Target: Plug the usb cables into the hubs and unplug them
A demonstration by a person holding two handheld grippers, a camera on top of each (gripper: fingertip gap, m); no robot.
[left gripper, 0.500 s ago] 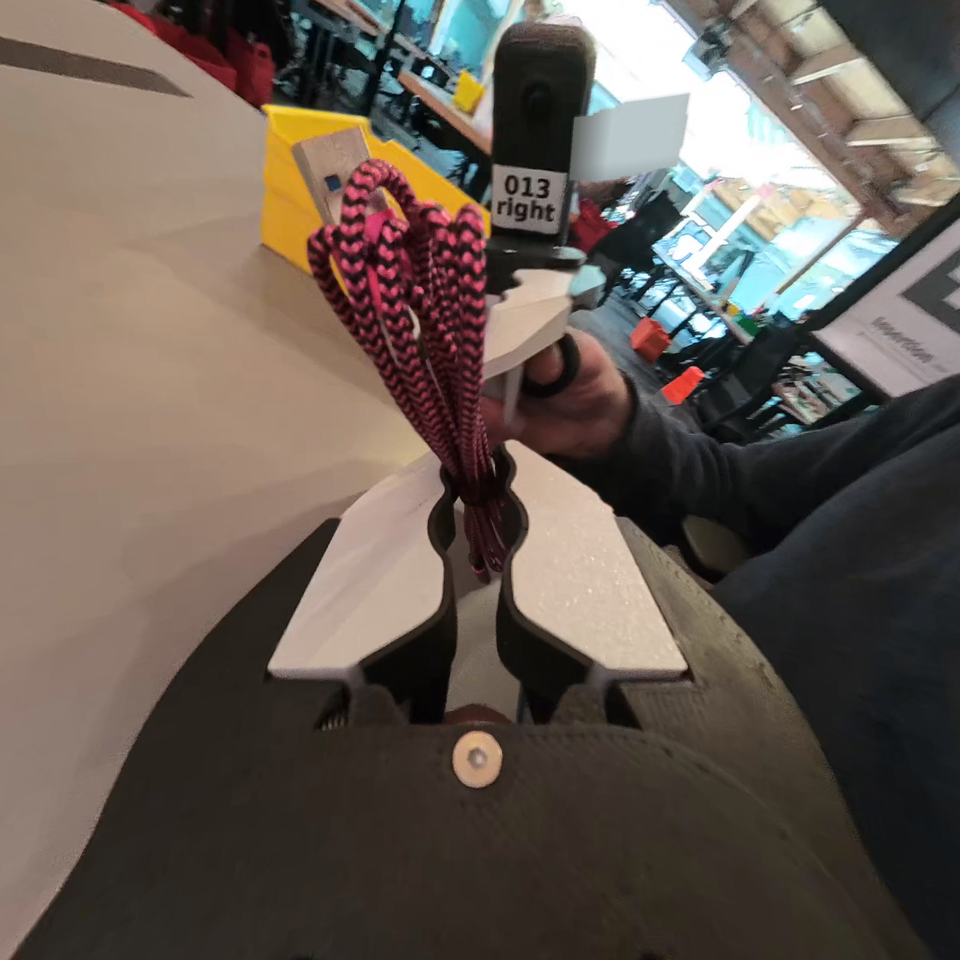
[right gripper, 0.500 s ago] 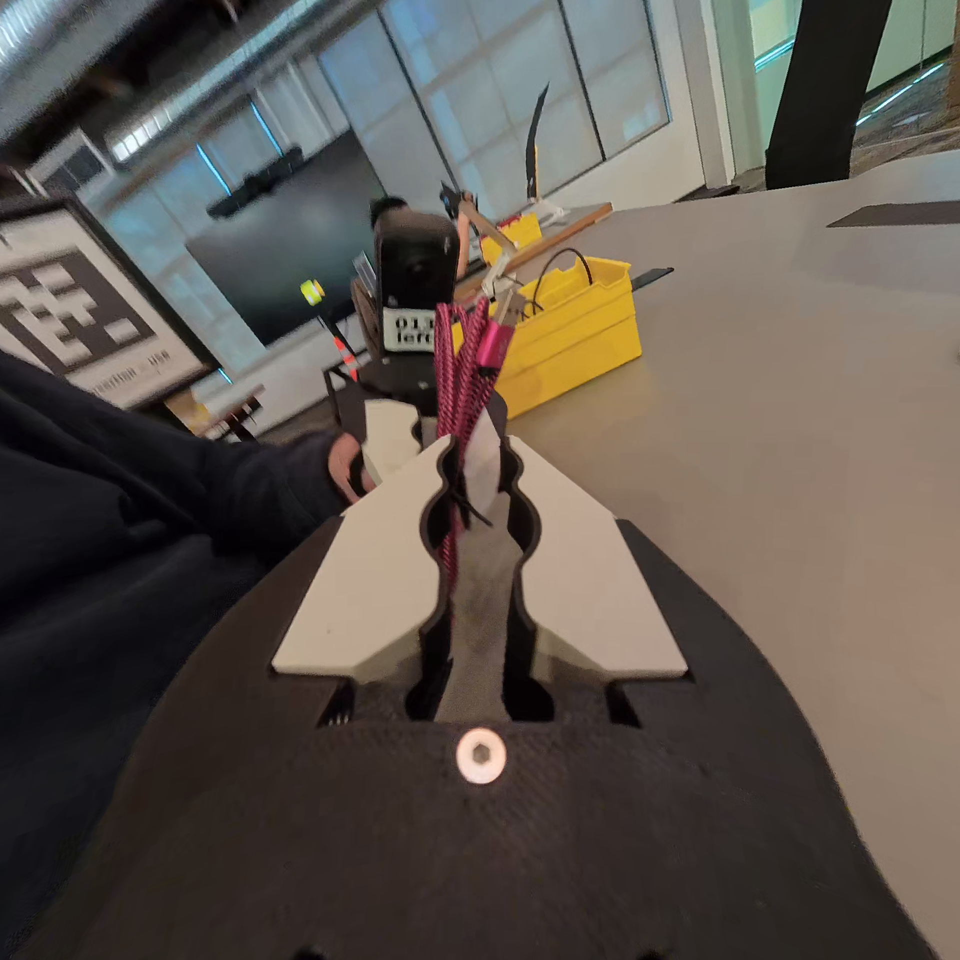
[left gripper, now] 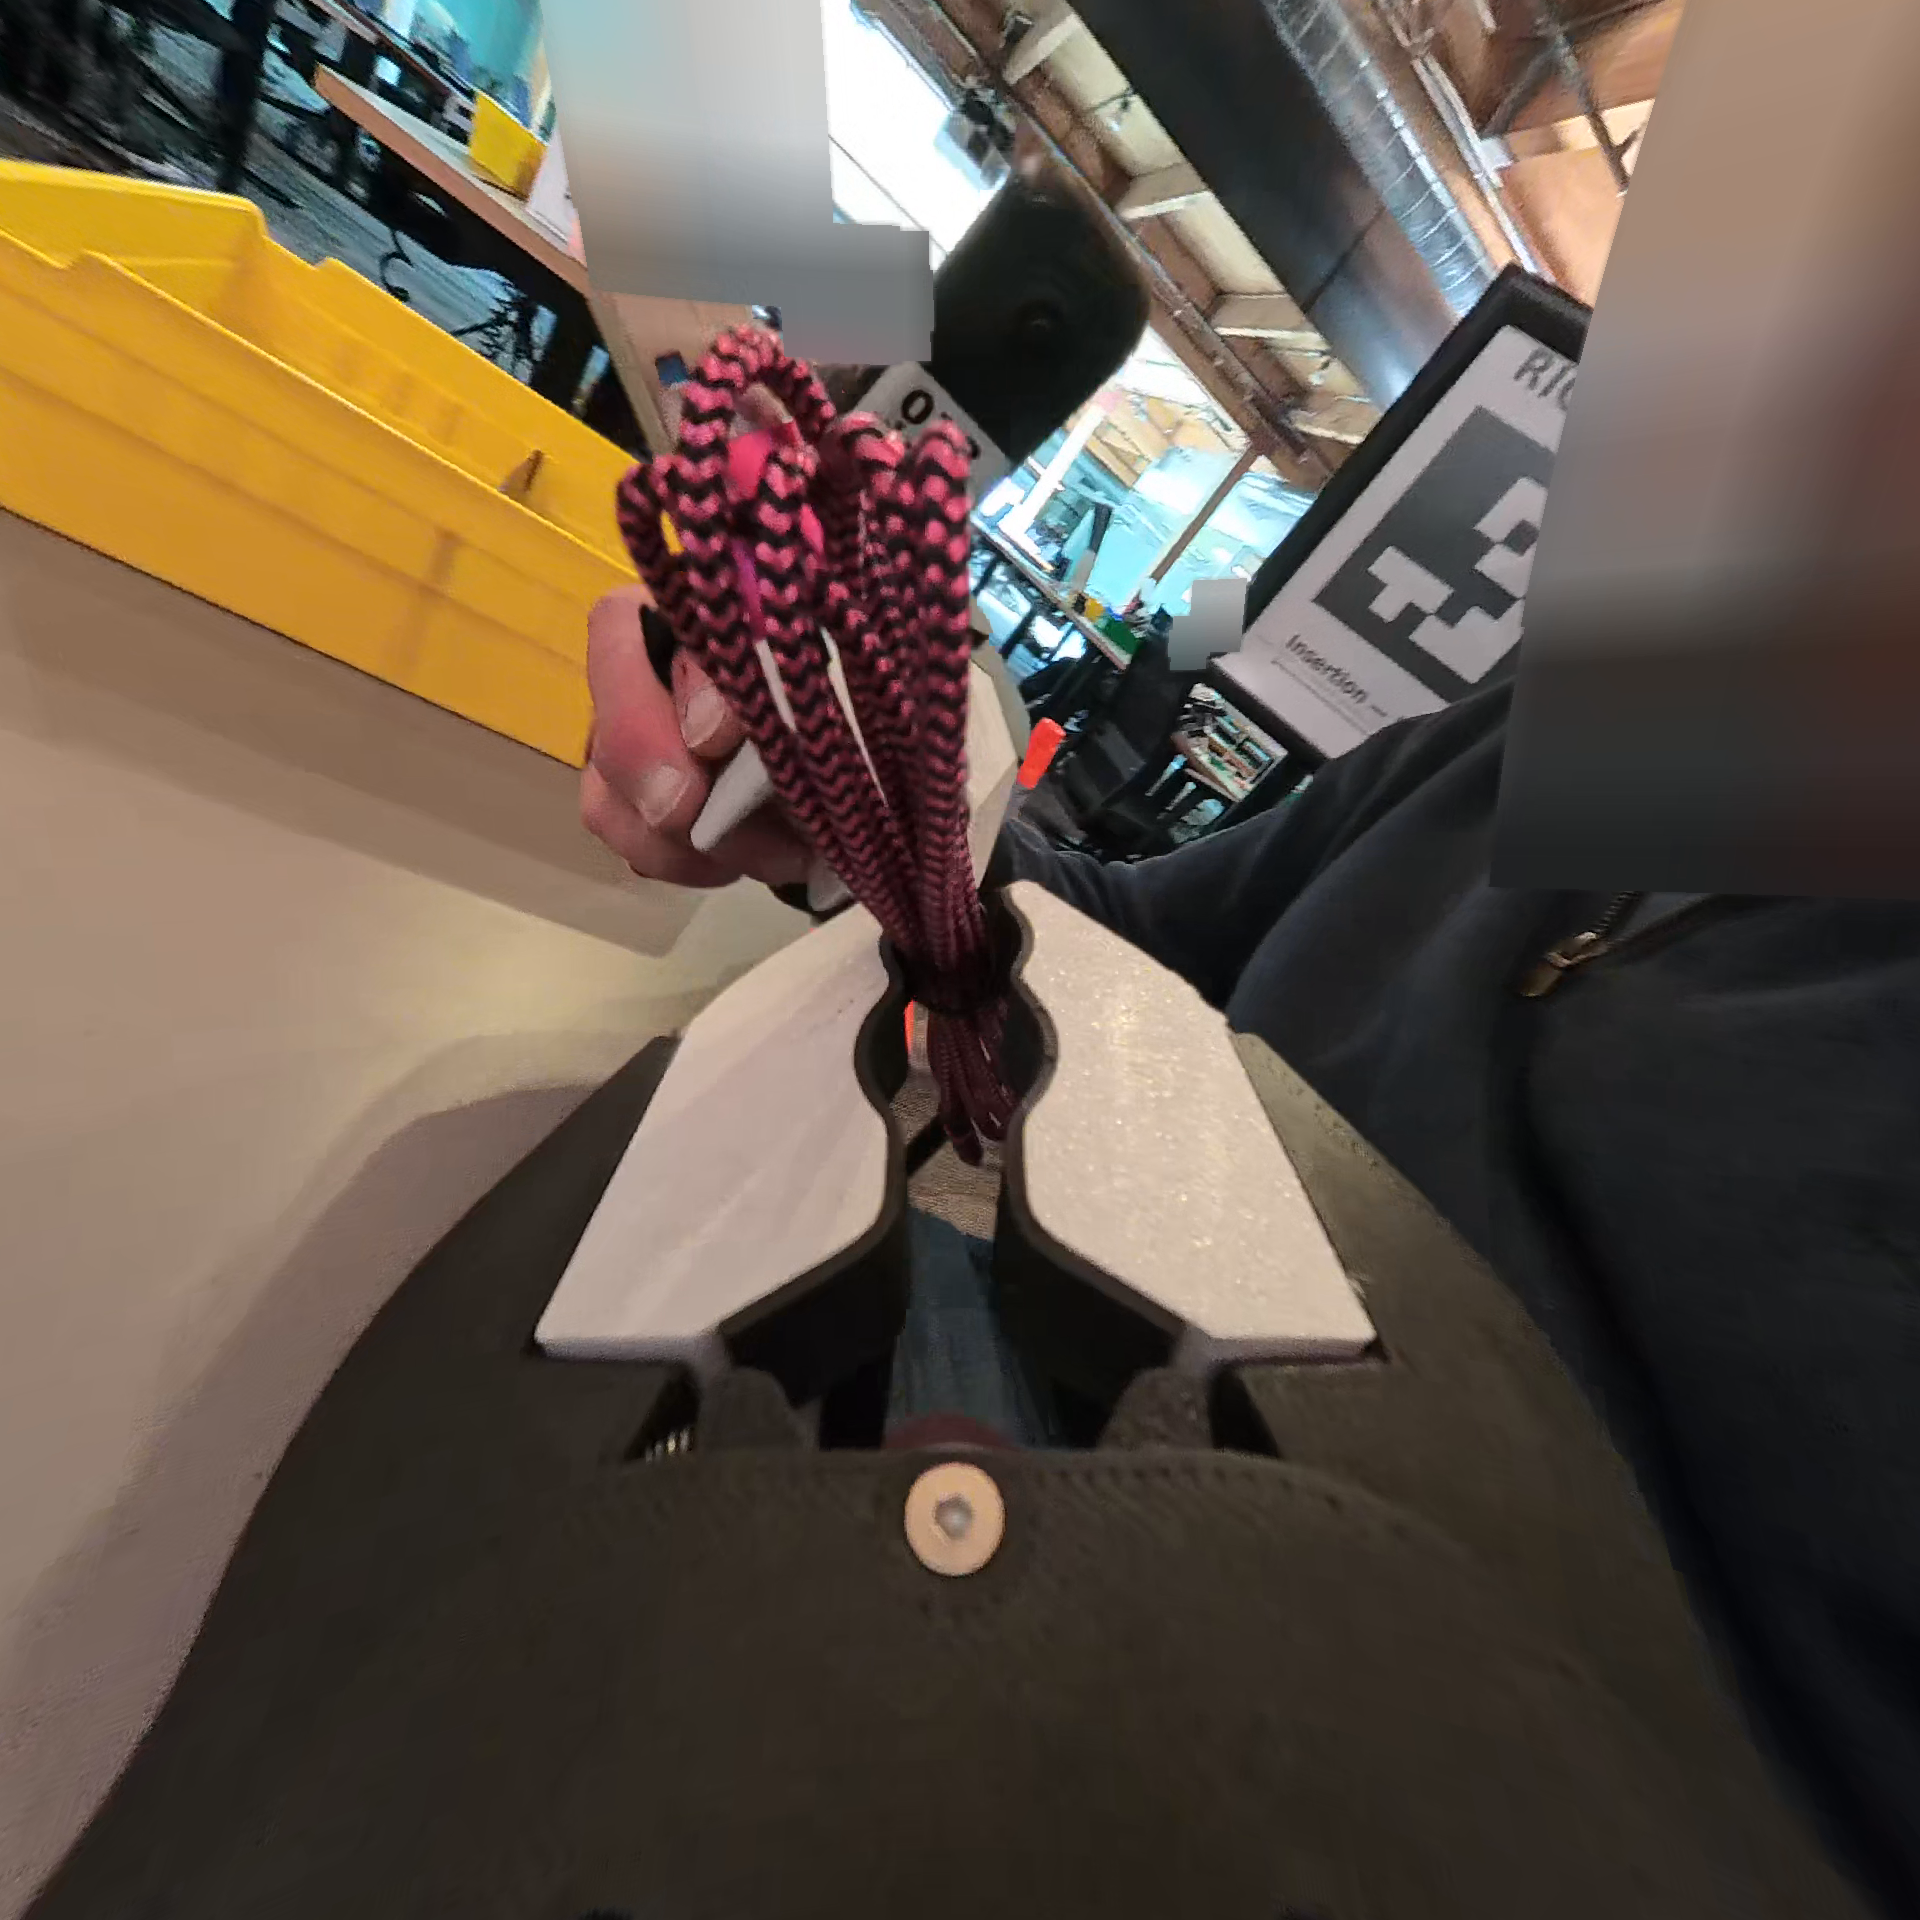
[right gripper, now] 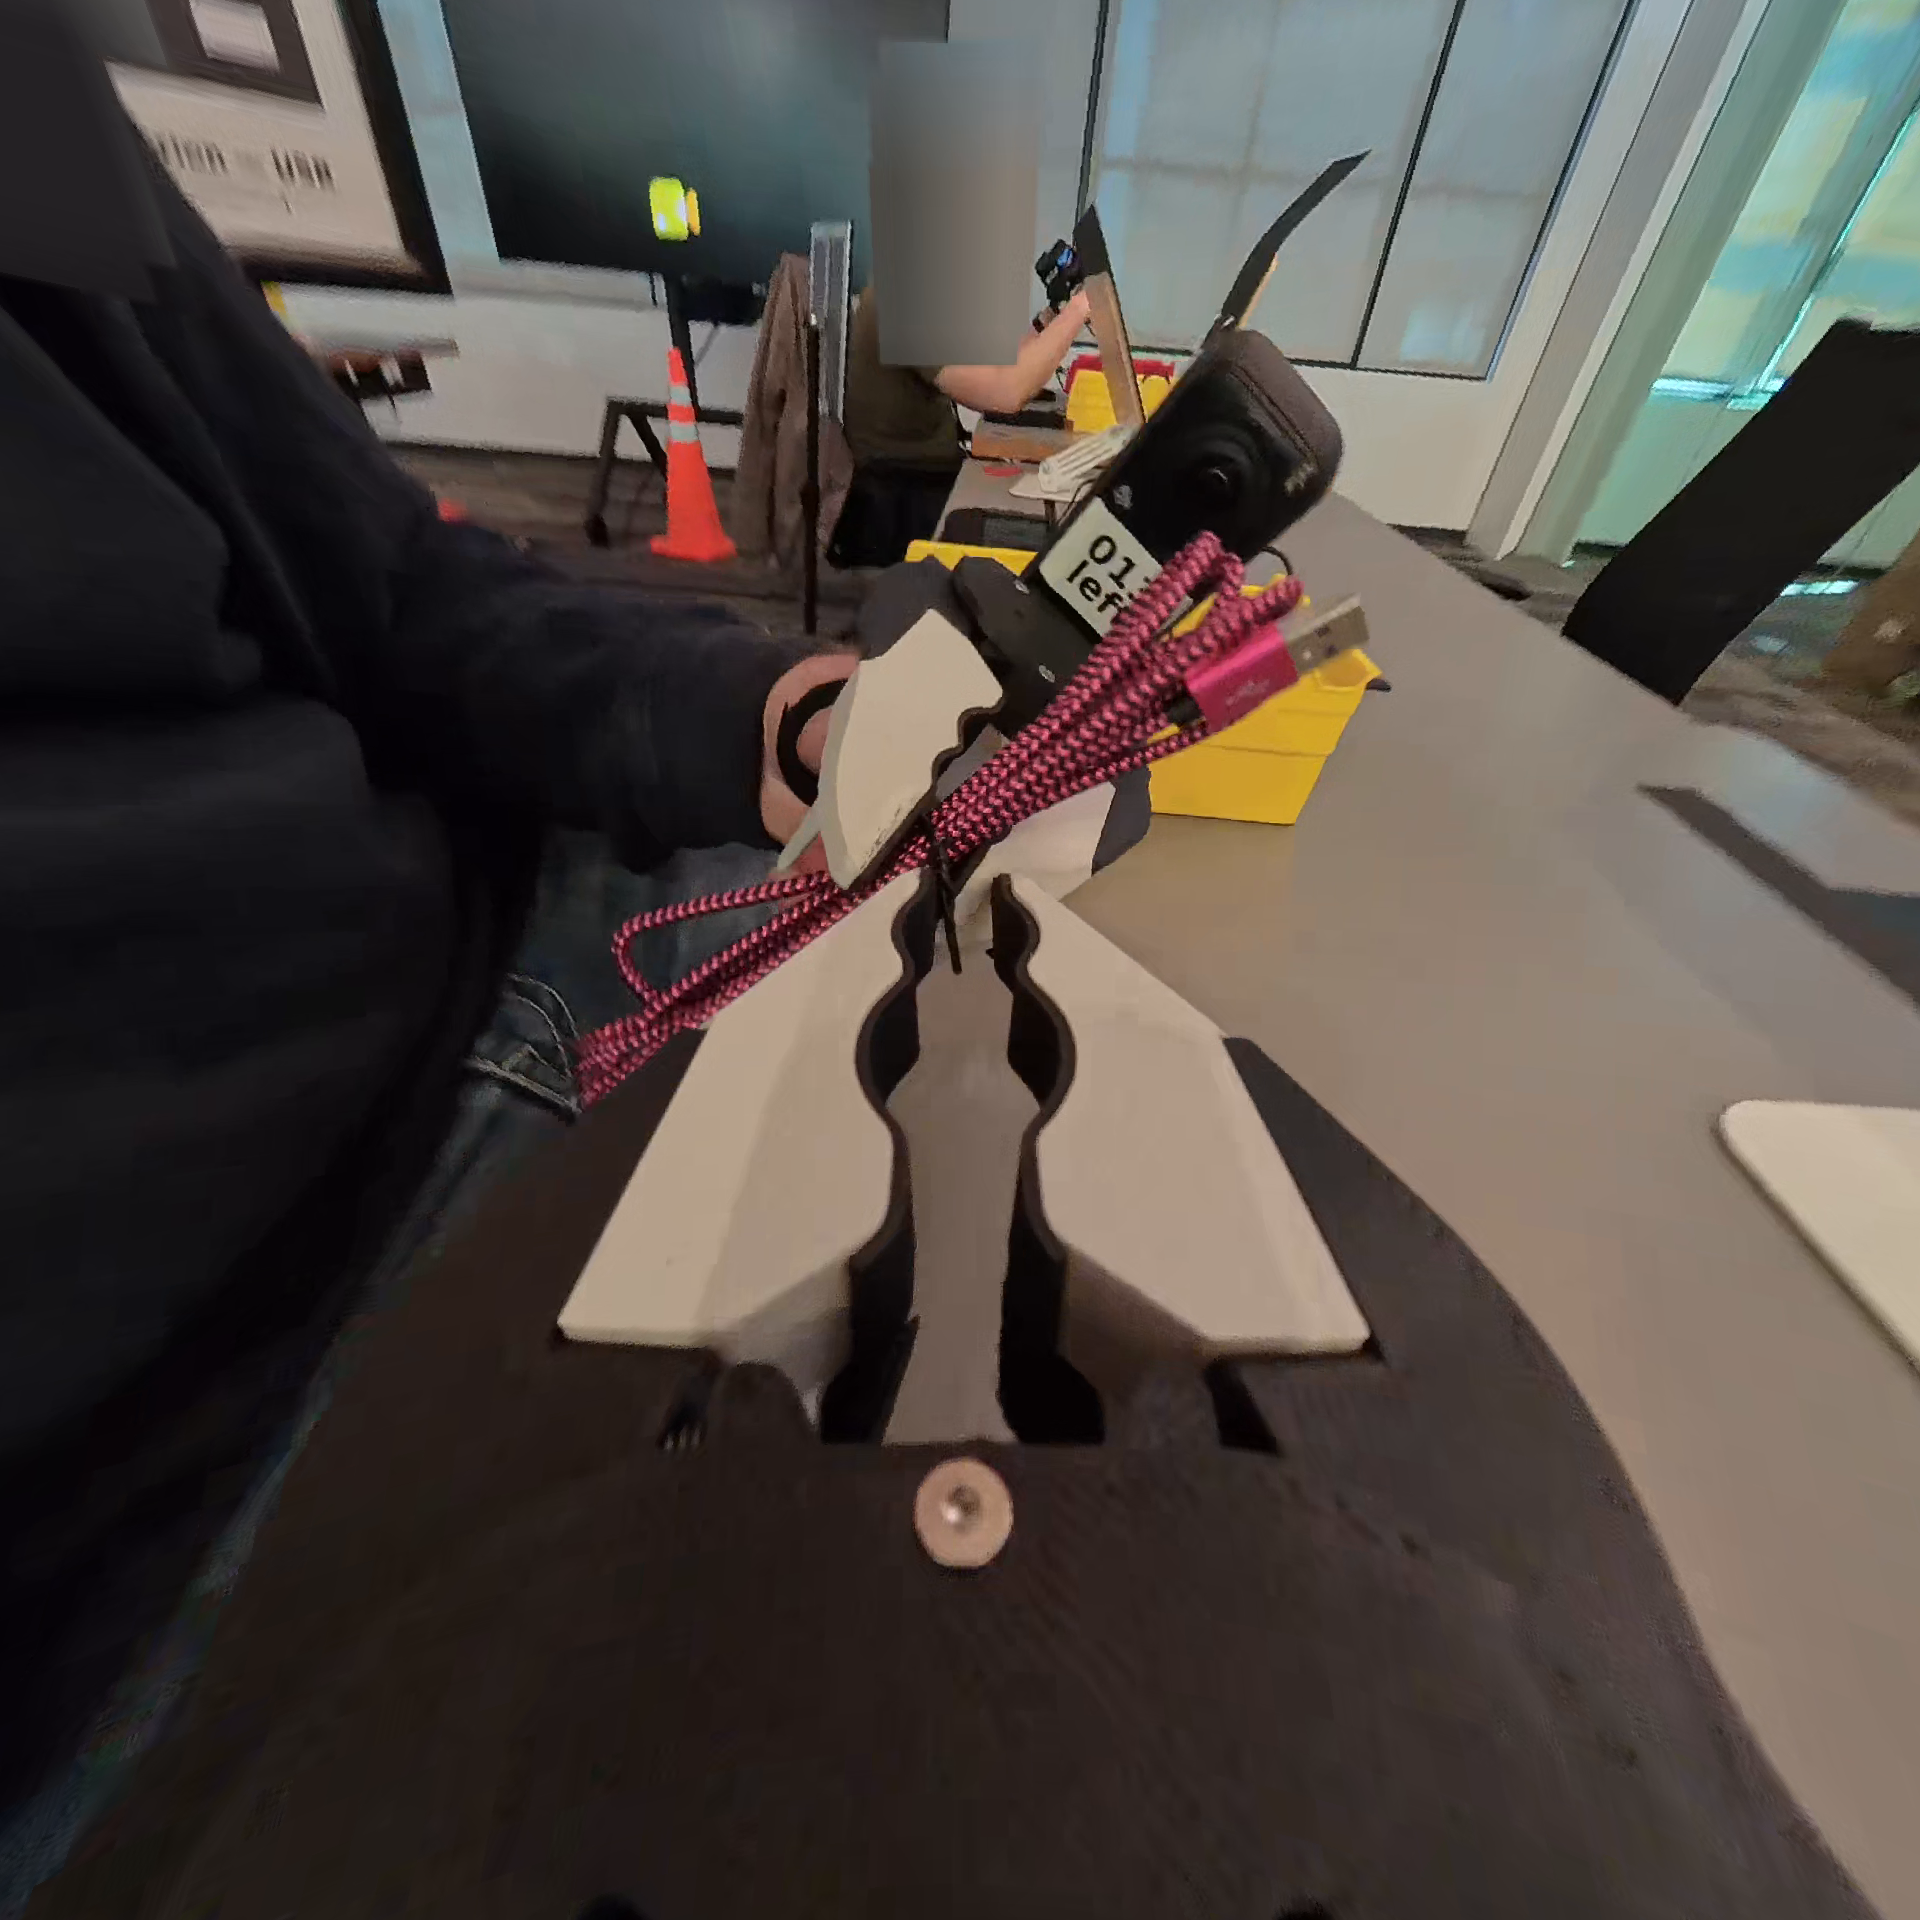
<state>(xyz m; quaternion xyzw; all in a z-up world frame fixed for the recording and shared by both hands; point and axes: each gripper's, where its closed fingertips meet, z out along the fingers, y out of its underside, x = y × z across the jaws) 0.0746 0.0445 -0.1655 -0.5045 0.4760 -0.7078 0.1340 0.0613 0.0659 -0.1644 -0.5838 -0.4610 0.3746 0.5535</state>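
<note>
My left gripper [left gripper: 951, 935] is shut on a tied bundle of pink-and-black braided USB cable [left gripper: 831, 644], gripping it near its lower end at a black tie. In the right wrist view the bundle [right gripper: 1060, 717] leans to the right, its pink USB plug [right gripper: 1247, 675] with a metal tip pointing right. My right gripper [right gripper: 958, 899] faces the left gripper [right gripper: 966, 821] just below the bundle. Its jaws stand a narrow gap apart, with the loose end of the black tie [right gripper: 945, 930] hanging between the tips. No hub is in view.
A yellow bin [left gripper: 260, 416] stands on the grey table [left gripper: 208, 935] behind the grippers, and also shows in the right wrist view [right gripper: 1247, 758]. A white pad [right gripper: 1849, 1195] lies at the right edge. The person's dark sleeves and body fill the near side. The grippers are tip to tip, or close to it.
The left gripper has tilted, so the bundle now leans right in the right wrist view instead of standing upright. Both grippers have moved closer to the yellow bin. The grips look unchanged.
</note>
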